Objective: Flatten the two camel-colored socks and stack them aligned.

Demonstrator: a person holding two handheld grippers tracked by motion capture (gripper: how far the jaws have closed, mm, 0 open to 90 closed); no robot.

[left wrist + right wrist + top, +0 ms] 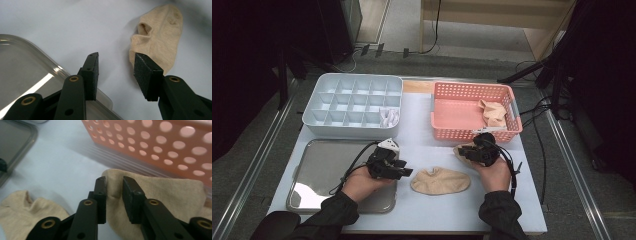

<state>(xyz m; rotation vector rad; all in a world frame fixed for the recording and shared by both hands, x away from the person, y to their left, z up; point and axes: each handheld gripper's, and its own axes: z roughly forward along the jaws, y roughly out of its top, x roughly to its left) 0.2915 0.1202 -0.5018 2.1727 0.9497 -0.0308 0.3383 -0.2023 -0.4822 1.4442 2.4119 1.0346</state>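
High view, near edge first: left hand-held gripper (404, 171) sits over the right rim of the metal tray (312, 165), jaws pointed at the flat sock (441, 180) lying on the table (422, 140) between the two hands. Left gripper view: jaws stand wide apart, nothing between them, sock just ahead and slightly right of the gap, not touched.

Right hand-held gripper (467, 151) is a bit further back, just in front of the pink basket (462, 131). Right gripper view: jaws narrowed to a slim gap with a fold of the second sock (160, 192) between them; pads look to be touching the cloth, but full clamp I can't confirm. That sock lies on the table against the basket's front wall.

Far side: another beige sock (492, 112) is in the basket's right end; divider box (354, 102) has a white item (389, 117) in its near right cell.

Step, my read: pairing socks, right side mid-pick of the mate. Next move needs the right jaws fully closed on the fold, then lift and carry over the flat sock; left should drop and pinch the flat sock's cuff edge to line both up.
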